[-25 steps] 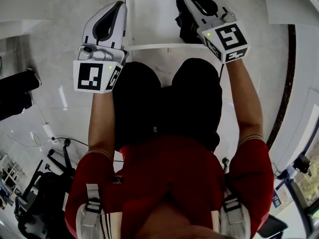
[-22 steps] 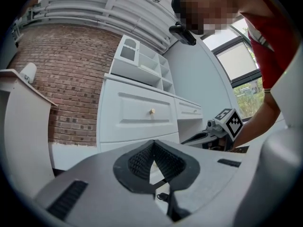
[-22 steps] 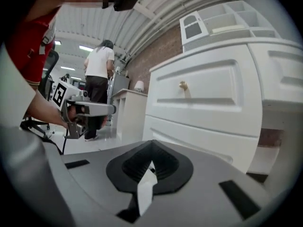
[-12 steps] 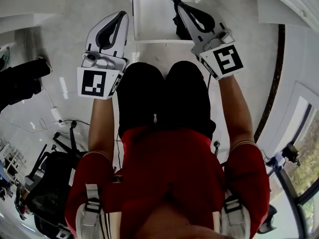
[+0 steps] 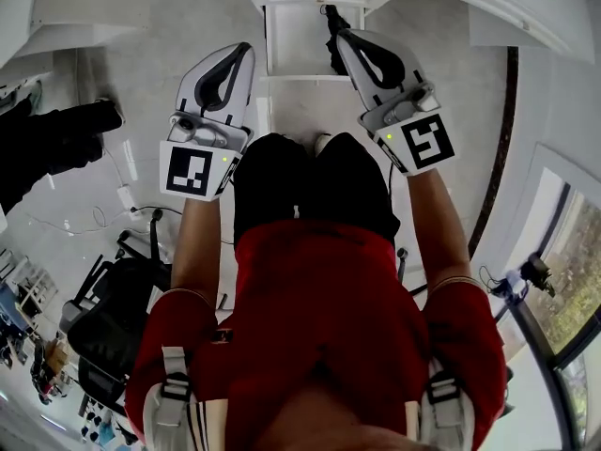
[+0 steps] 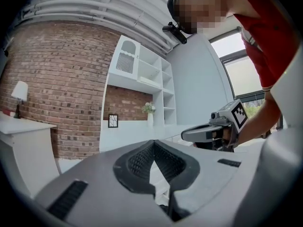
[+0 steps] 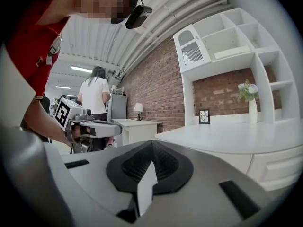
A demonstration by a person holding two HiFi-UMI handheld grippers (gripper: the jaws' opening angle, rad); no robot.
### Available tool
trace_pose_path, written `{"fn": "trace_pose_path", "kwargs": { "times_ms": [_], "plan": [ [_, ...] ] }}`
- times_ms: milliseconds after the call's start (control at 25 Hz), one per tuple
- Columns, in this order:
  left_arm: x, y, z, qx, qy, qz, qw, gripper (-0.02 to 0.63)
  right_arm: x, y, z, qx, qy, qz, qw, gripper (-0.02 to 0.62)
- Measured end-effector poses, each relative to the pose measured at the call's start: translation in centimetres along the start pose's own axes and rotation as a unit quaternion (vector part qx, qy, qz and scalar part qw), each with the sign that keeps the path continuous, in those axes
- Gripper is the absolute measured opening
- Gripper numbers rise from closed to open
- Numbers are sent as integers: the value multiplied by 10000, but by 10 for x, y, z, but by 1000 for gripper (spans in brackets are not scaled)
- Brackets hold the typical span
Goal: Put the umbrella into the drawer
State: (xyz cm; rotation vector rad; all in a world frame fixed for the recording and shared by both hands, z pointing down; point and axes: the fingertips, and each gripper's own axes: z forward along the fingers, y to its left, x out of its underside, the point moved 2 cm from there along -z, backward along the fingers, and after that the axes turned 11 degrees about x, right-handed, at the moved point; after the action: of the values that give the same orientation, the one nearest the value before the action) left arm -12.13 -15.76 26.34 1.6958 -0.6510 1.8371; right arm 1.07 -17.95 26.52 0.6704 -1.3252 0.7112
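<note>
In the head view the white drawer (image 5: 293, 40) stands open far below, at the top middle. The black folded umbrella (image 5: 332, 53) lies inside it along its right wall, partly hidden behind my right gripper. Both grippers are held high above the drawer and point level. My left gripper (image 5: 246, 49) is shut with nothing in it; in its own view the left gripper (image 6: 154, 142) has its tips together. My right gripper (image 5: 342, 36) is shut and empty too, and the right gripper (image 7: 152, 144) shows its tips touching in its own view.
A white cabinet top (image 7: 236, 134) with shelving (image 6: 142, 74) against a brick wall lies ahead, bearing a vase of flowers (image 7: 251, 103). A lamp (image 6: 19, 96) stands on a side table. A person in a white shirt (image 7: 97, 98) stands behind. Cables (image 5: 122, 205) and black gear (image 5: 113, 318) lie on the floor at left.
Both grippers have risen together and the drawer has shrunk away below them. The umbrella stays in the drawer. Both jaws stay shut.
</note>
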Motion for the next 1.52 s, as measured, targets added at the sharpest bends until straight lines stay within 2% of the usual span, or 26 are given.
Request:
{"fn": "trace_pose_path", "kwargs": {
  "times_ms": [400,640,1040,1280,1520],
  "plan": [
    [-130,-31,-16,231,-262,35,9994,6,-130,30,-39,19,-362,245,9990,-3],
    [-179,-50,-31,238,-352,94,9991,6,-173,31,-68,160,-395,311,9986,-3],
    [-214,-85,-50,423,-571,189,9973,6,-215,44,-107,239,-751,198,9967,-3],
    [-226,-96,-63,397,-607,306,9969,6,-223,51,-127,307,-832,122,9960,-3],
    [-236,-104,-75,308,-670,403,9965,6,-224,55,-148,390,-839,264,9954,-3]
  ]
}}
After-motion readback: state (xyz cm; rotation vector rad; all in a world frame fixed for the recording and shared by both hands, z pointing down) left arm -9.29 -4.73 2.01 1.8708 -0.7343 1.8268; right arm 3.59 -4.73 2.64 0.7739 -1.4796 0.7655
